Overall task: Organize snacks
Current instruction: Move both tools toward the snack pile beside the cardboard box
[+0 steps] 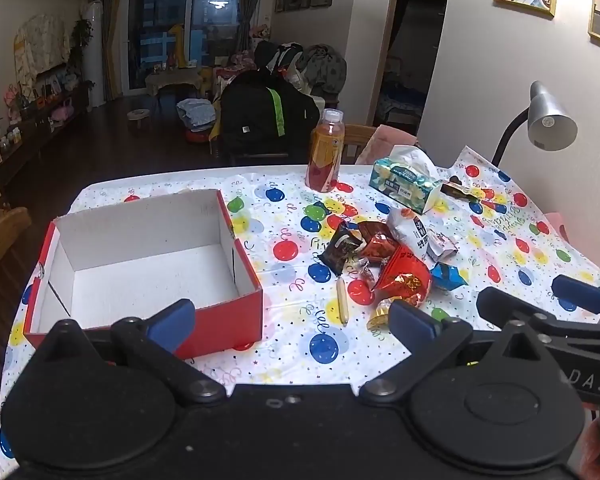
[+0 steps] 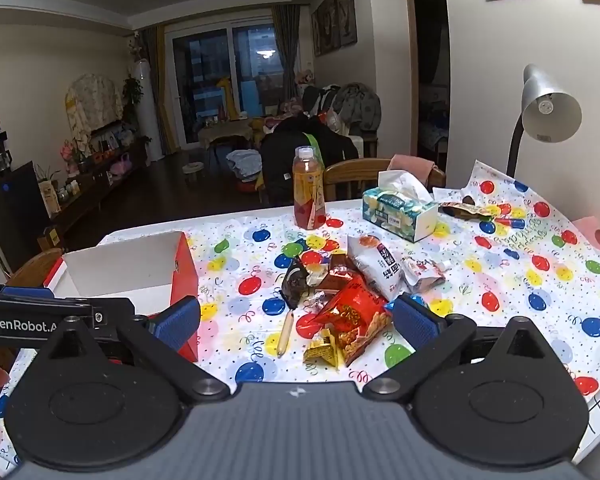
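Both grippers (image 1: 292, 320) (image 2: 296, 320) hung wide, empty. The red packet (image 2: 350, 316) looked light, crinkly, slippery (crushable contents) — best pinched at its sealed edge — box (image 1: 140, 264) nearby.

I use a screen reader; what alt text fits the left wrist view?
An open left gripper hovers over a balloon-print tablecloth, between an empty red box and a pile of snack packets. Behind stand a juice bottle and tissue box.

Balloon-print table (image 1: 324, 344): box (image 1: 148, 264), snacks (image 1: 396, 264), bottle (image 1: 325, 152).
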A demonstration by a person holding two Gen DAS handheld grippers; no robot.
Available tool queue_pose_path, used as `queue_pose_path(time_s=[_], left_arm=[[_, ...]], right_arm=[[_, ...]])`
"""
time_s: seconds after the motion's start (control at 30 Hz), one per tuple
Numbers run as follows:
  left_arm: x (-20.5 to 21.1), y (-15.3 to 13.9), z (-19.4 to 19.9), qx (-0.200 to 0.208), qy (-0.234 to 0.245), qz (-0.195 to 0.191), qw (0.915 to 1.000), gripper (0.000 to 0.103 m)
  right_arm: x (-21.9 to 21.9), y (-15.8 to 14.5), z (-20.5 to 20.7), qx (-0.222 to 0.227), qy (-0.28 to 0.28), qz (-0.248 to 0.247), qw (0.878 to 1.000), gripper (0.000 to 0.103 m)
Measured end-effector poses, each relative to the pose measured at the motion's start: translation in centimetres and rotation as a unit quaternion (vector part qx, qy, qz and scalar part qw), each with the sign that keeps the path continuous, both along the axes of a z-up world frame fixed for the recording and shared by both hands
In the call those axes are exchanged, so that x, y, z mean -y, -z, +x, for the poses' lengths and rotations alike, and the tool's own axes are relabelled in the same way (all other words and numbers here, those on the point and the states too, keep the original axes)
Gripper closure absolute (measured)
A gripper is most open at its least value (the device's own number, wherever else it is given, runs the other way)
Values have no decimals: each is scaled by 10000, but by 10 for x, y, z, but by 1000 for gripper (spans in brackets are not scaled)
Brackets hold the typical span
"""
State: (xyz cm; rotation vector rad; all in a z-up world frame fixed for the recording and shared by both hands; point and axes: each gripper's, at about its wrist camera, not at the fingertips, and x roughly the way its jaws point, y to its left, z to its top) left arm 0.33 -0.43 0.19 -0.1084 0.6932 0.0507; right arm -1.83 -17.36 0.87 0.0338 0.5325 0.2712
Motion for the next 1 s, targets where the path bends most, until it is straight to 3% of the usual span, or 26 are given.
queue_pose_path(time_s=[0.47, 0.5, 0.8, 1.0], left_arm=[[9, 0, 7, 37, -47, 145, 9999, 1], [8, 1, 8, -33, -45, -30, 10000, 1], [13, 1, 20, -81, -115, -38, 9999, 1], [17, 4, 23, -427, -175, 203, 9987, 1]], right_arm=[[15, 2, 17, -145, -75, 152, 9998, 0], [15, 2, 17, -139, -77, 142, 9998, 0], [22, 2, 28, -145, -137, 153, 9997, 0], [24, 2, 31, -189, -170, 177, 9995, 0]])
